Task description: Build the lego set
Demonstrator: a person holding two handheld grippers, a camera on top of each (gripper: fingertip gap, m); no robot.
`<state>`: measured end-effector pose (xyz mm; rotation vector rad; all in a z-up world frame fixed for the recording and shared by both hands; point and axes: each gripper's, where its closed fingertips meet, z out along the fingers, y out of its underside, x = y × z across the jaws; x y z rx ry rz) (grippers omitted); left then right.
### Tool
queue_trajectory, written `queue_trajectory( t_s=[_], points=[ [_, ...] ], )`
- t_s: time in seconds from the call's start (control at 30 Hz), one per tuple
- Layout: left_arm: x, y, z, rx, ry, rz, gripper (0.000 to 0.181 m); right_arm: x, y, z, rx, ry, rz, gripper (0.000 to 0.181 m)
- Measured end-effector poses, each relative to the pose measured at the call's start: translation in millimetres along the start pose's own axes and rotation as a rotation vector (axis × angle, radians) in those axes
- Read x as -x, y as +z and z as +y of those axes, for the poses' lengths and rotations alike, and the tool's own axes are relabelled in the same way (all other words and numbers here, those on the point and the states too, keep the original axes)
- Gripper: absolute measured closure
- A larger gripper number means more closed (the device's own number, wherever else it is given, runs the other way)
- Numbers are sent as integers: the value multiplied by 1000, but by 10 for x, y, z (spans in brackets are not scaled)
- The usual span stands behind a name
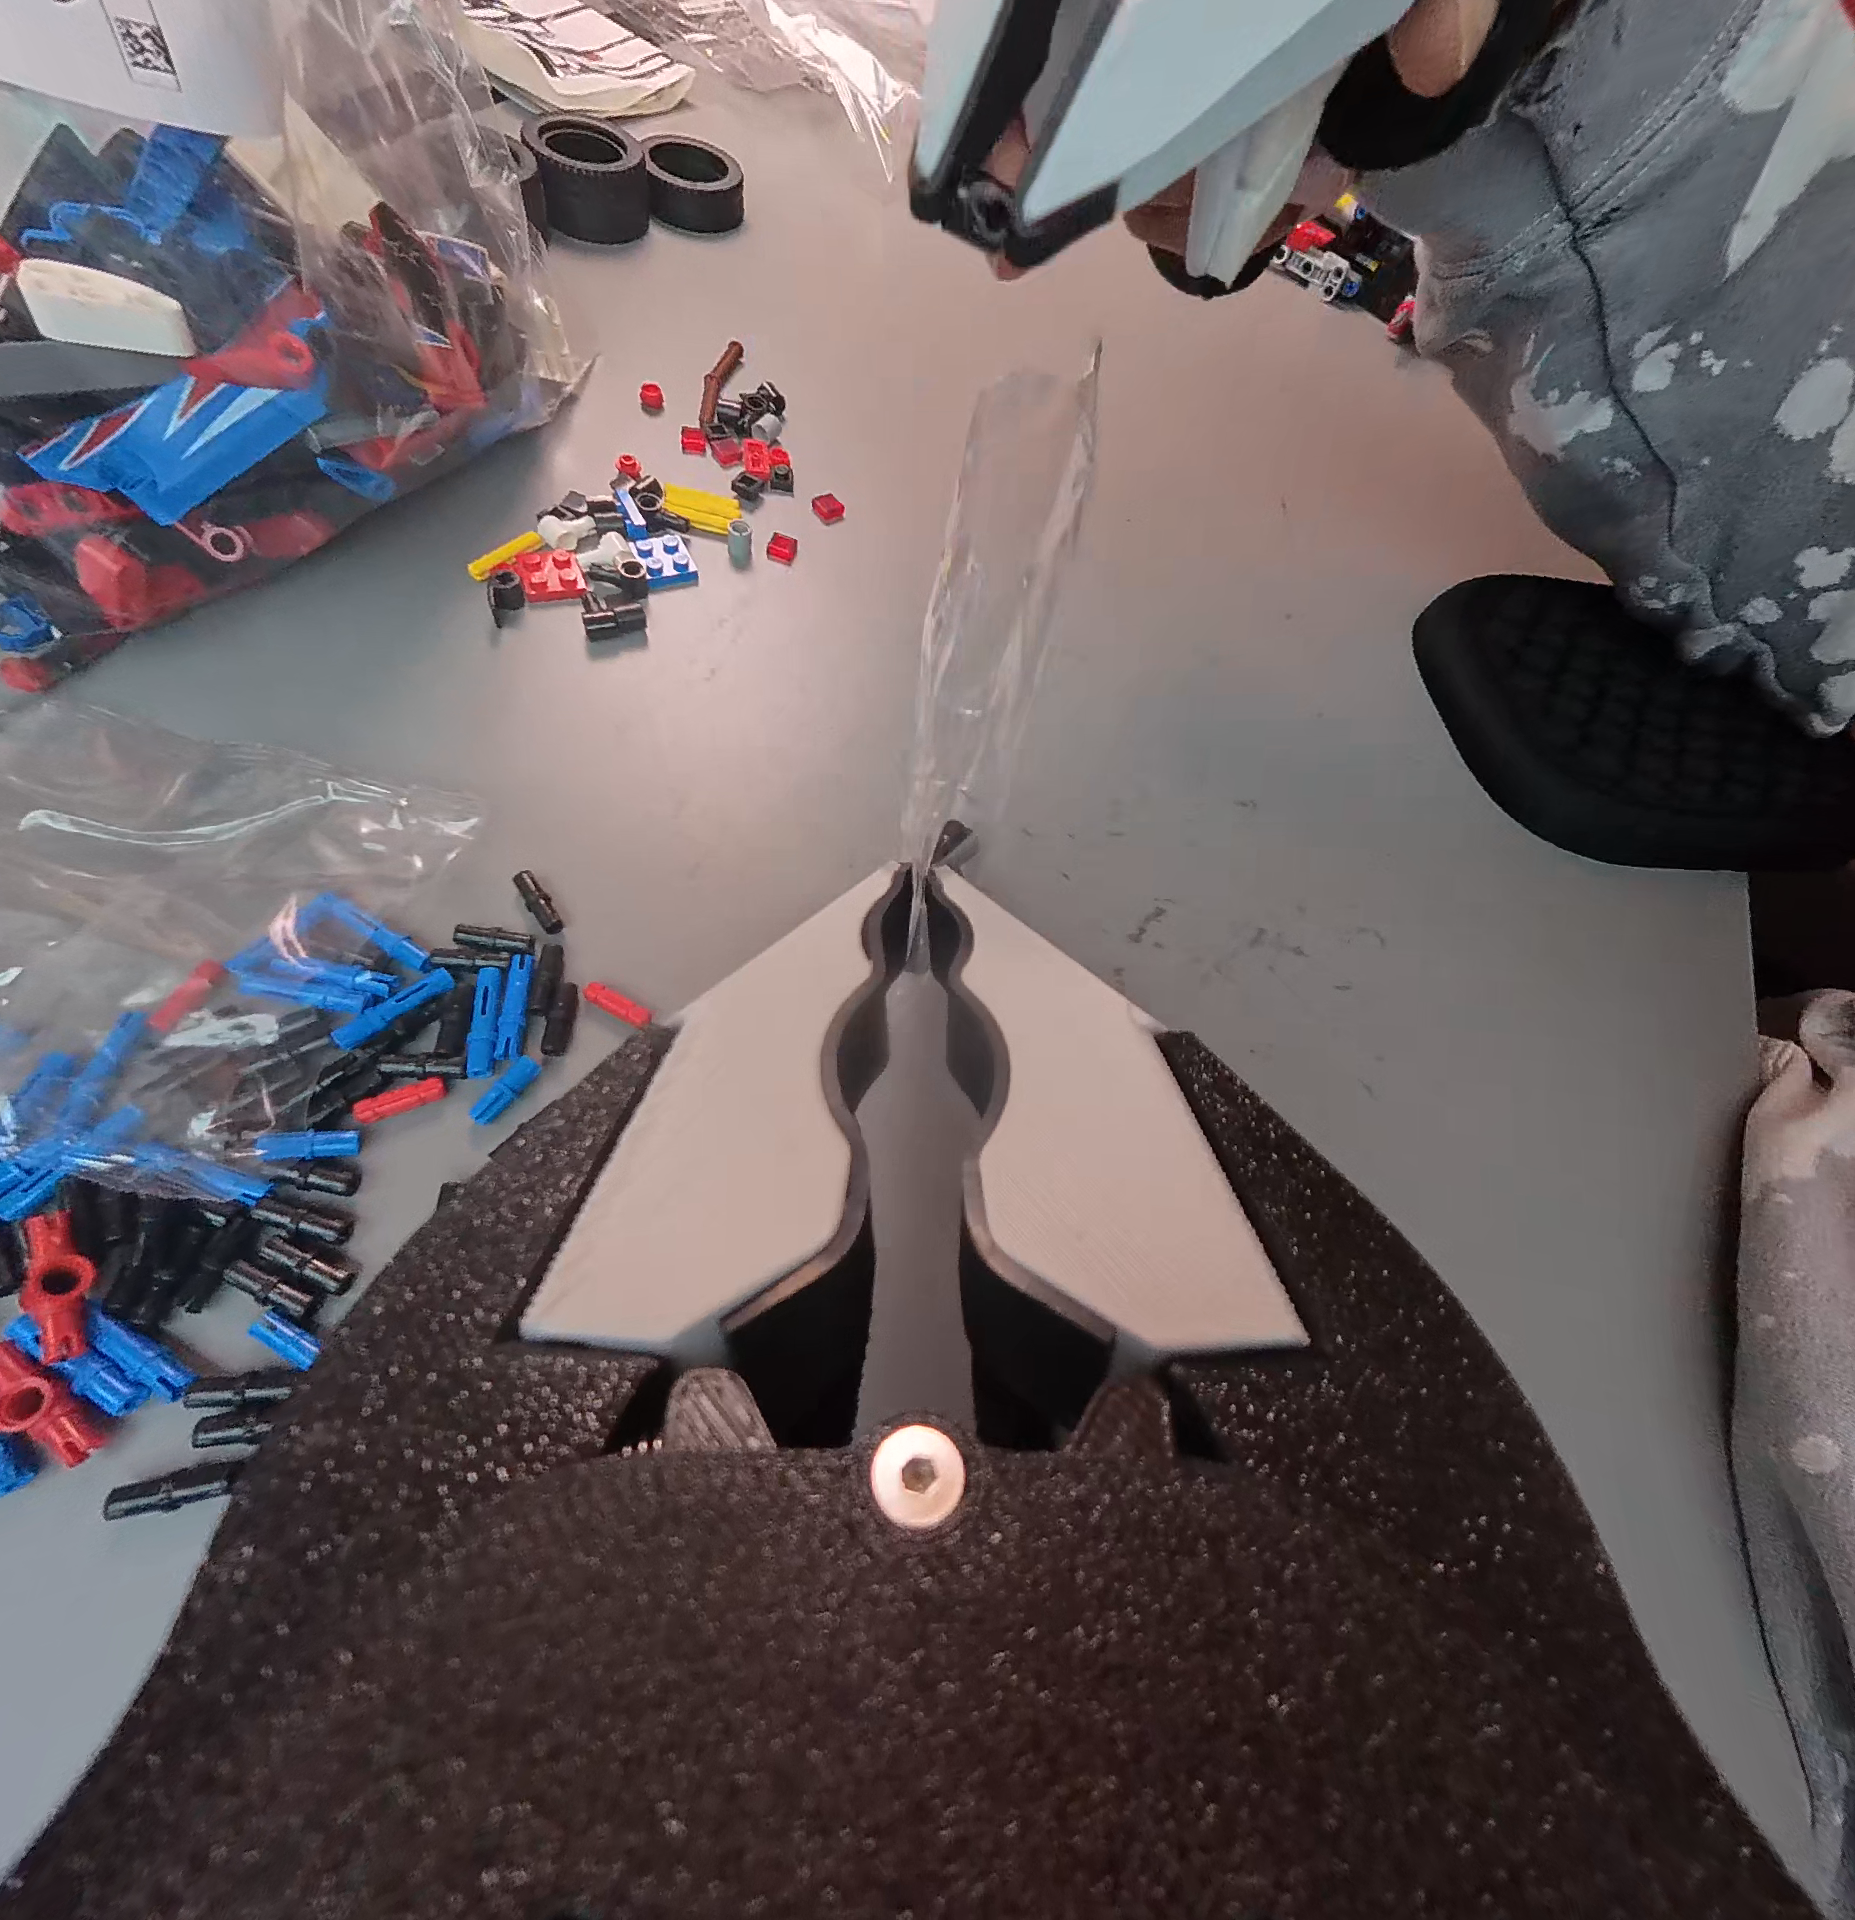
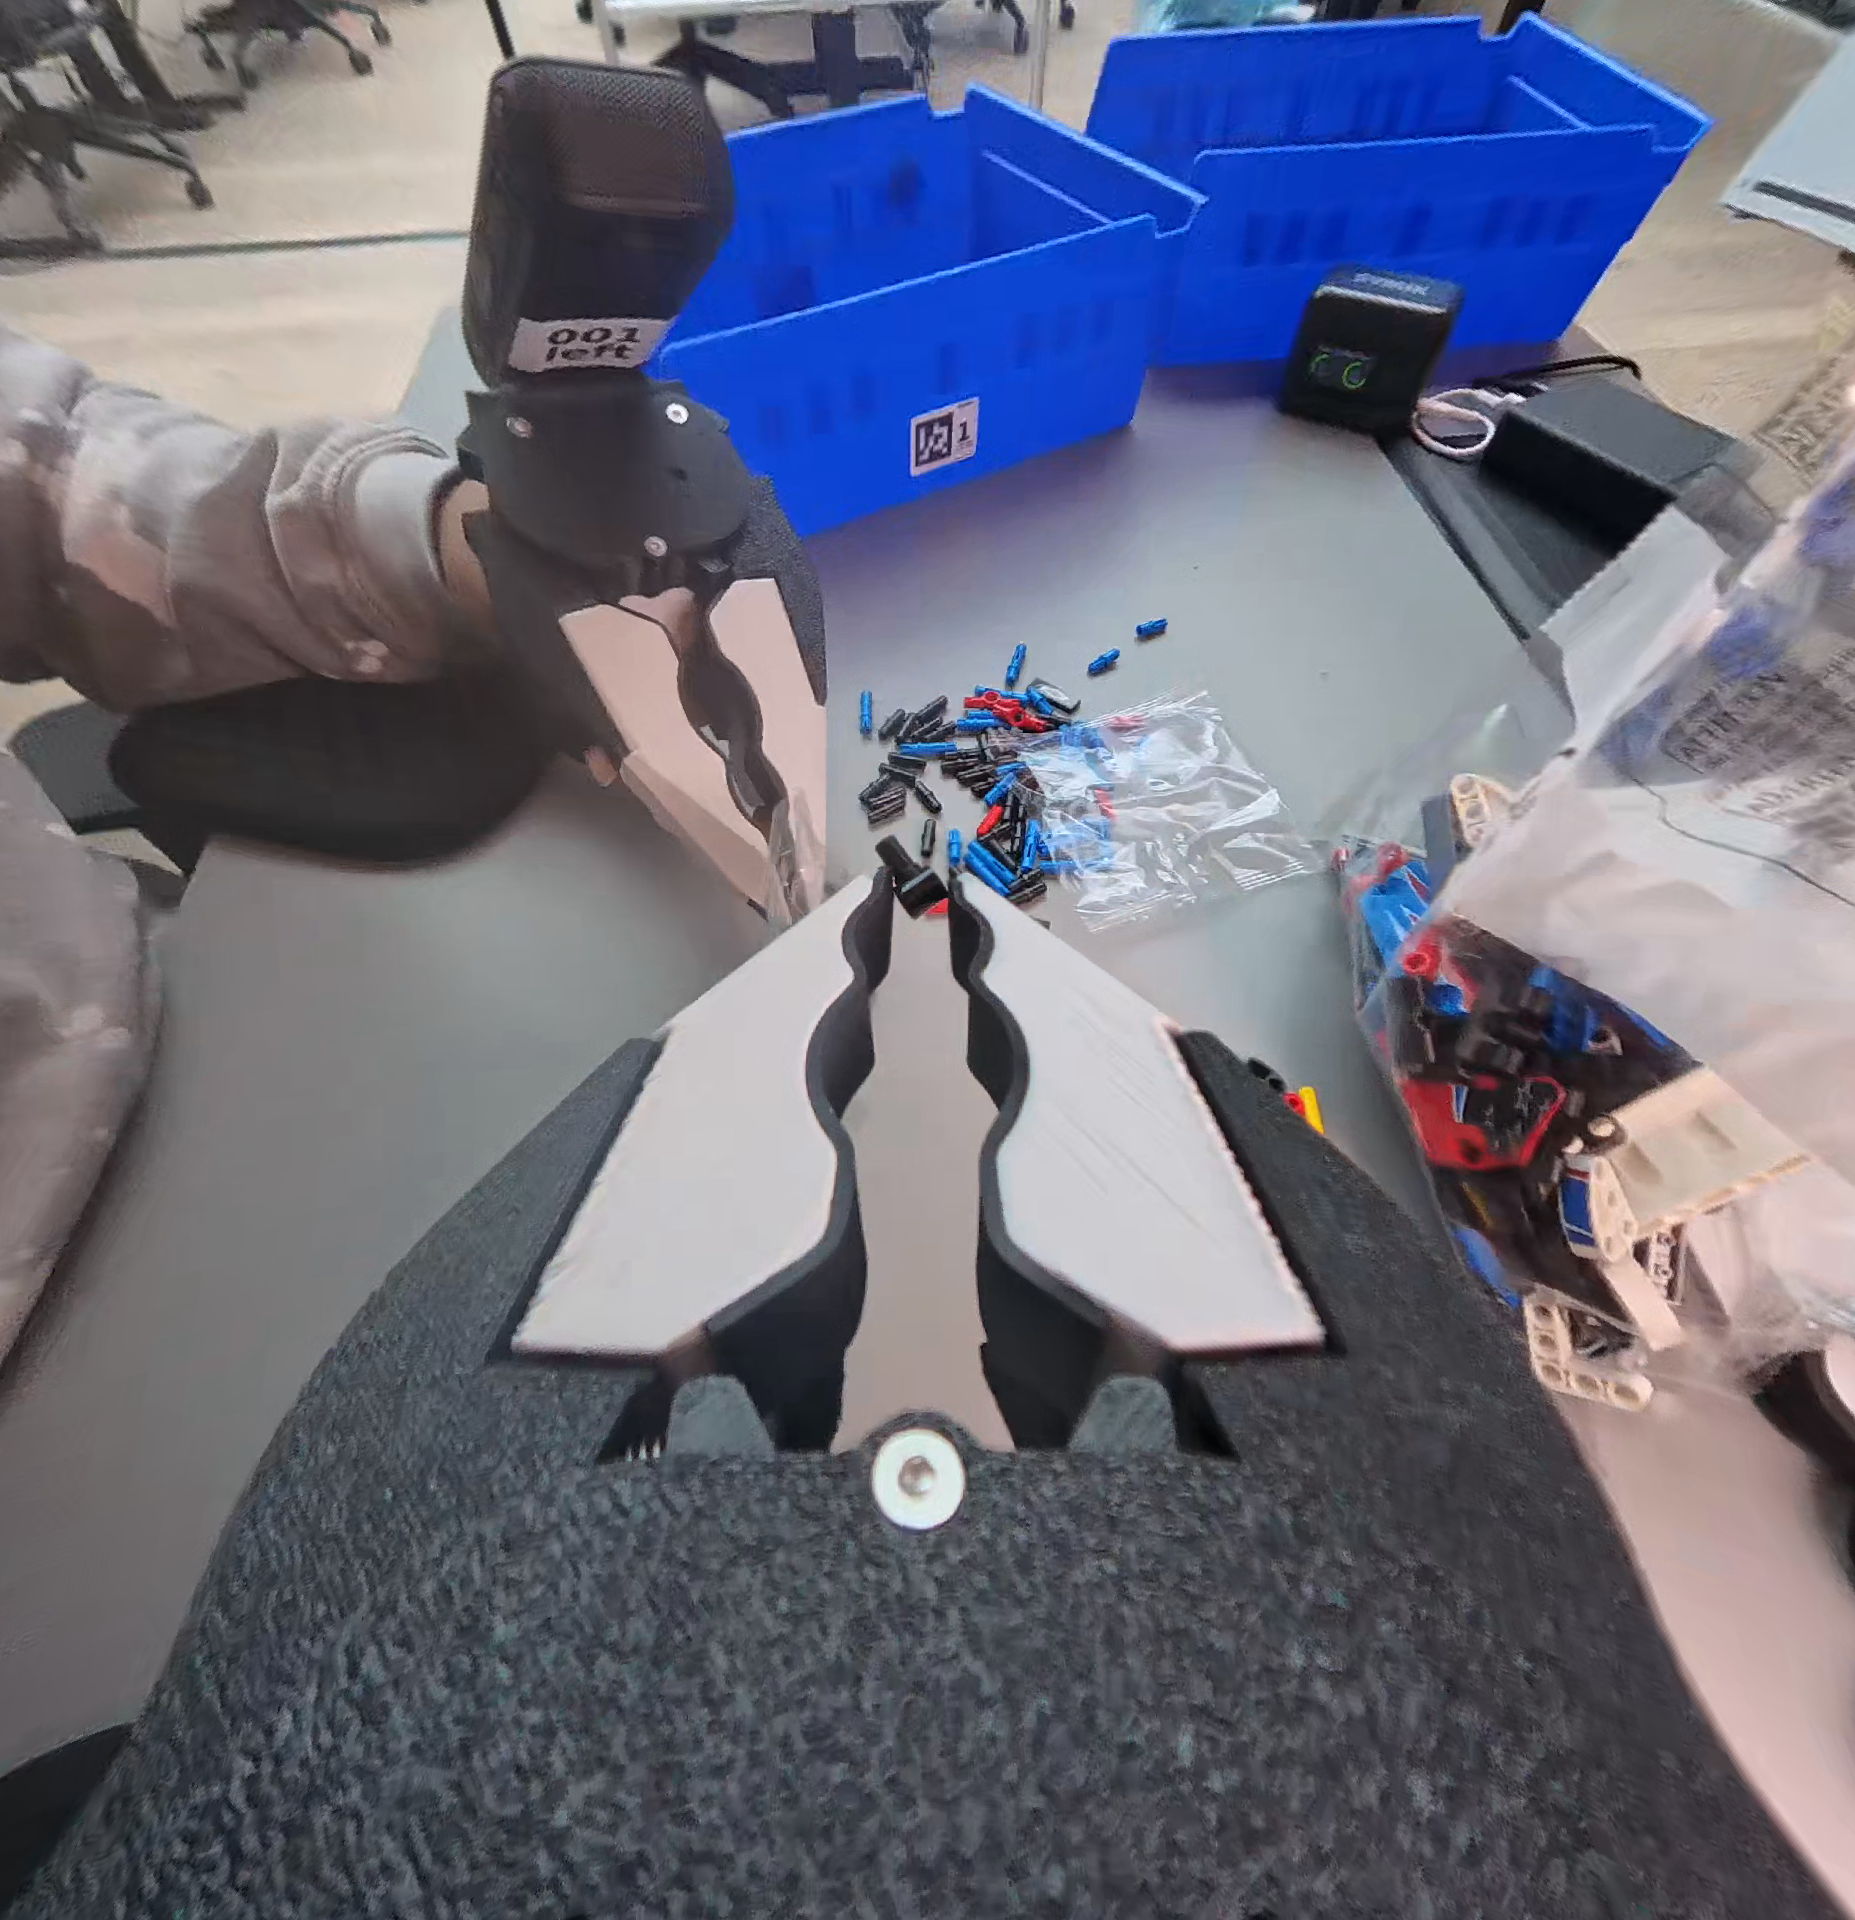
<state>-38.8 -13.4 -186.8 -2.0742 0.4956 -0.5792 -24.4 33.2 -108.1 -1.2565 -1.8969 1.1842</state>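
My left gripper (image 1: 918, 883) is shut on a clear plastic strip (image 1: 1006, 582) that stands up from its tips above the grey table. A small dark piece (image 1: 954, 836) sits right at those tips. My right gripper (image 2: 915, 888) is shut on a small black lego piece (image 2: 912, 878). In the left wrist view it hangs at the top (image 1: 990, 213) with the black piece between its tips. In the right wrist view the left gripper (image 2: 788, 862) is just left of my right tips. Black, blue and red pins (image 2: 964, 769) lie beyond.
Pins spill from a clear bag (image 1: 227, 1091) at the left. Small mixed pieces (image 1: 653, 520) lie mid-table, with a bag of larger bricks (image 1: 175, 416) and black tyres (image 1: 632, 177) behind them. Blue bins (image 2: 933, 312) and a black device (image 2: 1370, 343) stand at the far edge. A chair armrest (image 1: 1609, 727) is at the right. The grippers' ends are close to 10 cm from one another.
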Motion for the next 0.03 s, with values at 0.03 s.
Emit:
queue_trajectory(
  t_s=[0.03],
  points=[
    [-5,4,3,1,1,1,178,42,34,24,32,-24,1,171]
  ],
)
